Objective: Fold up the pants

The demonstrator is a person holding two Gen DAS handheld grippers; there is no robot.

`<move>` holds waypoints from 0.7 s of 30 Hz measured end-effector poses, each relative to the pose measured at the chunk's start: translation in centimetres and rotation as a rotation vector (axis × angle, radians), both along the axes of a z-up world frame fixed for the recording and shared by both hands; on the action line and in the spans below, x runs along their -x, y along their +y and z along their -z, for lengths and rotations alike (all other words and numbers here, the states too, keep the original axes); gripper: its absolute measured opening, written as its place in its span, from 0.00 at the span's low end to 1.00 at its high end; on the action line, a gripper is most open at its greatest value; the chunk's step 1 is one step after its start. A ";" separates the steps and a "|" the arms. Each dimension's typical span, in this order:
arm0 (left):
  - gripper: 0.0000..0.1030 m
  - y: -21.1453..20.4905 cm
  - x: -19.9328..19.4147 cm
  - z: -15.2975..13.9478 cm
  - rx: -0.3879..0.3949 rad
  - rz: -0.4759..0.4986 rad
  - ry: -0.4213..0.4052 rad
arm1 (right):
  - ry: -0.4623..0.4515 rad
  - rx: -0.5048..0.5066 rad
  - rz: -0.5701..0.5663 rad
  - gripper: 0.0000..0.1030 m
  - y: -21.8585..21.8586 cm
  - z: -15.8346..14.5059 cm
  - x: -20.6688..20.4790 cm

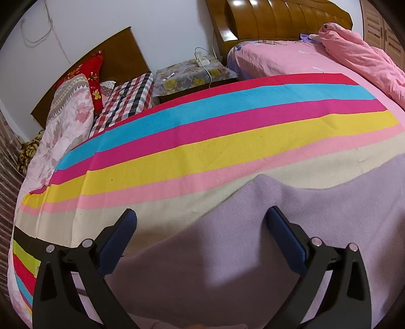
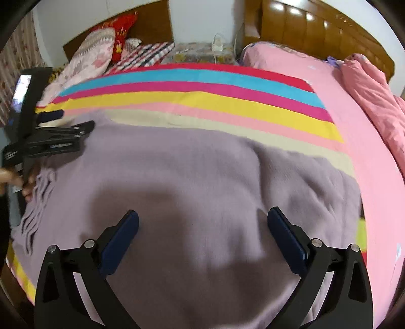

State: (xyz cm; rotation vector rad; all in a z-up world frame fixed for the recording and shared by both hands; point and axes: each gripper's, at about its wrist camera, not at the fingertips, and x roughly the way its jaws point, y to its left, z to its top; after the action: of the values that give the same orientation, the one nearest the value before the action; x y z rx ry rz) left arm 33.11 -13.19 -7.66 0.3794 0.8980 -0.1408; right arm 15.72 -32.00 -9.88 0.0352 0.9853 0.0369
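The lavender knit pants (image 1: 253,240) lie spread flat on a rainbow-striped blanket (image 1: 202,141) on the bed. In the left wrist view my left gripper (image 1: 202,213) hovers open over the pants' far left edge, its left finger above the cream stripe. My right gripper (image 2: 203,213) is open above the middle of the pants (image 2: 189,164), with nothing between its blue pads. The right wrist view also shows the left gripper (image 2: 77,118) at the pants' upper left corner, held by a hand (image 2: 27,187). A fringed edge (image 2: 38,202) of the fabric lies at the left.
A pink sheet (image 2: 341,106) and a bunched pink quilt (image 2: 374,101) lie to the right. Wooden headboards (image 1: 278,17) stand at the back. A nightstand (image 1: 192,76) with a power strip sits between two beds. Pillows (image 1: 73,108) and a checkered cloth (image 1: 126,101) lie at the far left.
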 end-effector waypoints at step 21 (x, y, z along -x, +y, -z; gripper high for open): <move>0.99 1.7 5.3 -5.1 0.078 0.016 -0.204 | -0.152 0.040 0.048 0.96 4.3 -1.4 12.0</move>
State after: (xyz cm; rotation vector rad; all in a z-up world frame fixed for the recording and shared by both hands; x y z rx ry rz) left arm 27.83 -11.51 -2.52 0.3220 0.6861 -0.1483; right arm 3.68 -27.66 -8.48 0.0188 0.8331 -0.0238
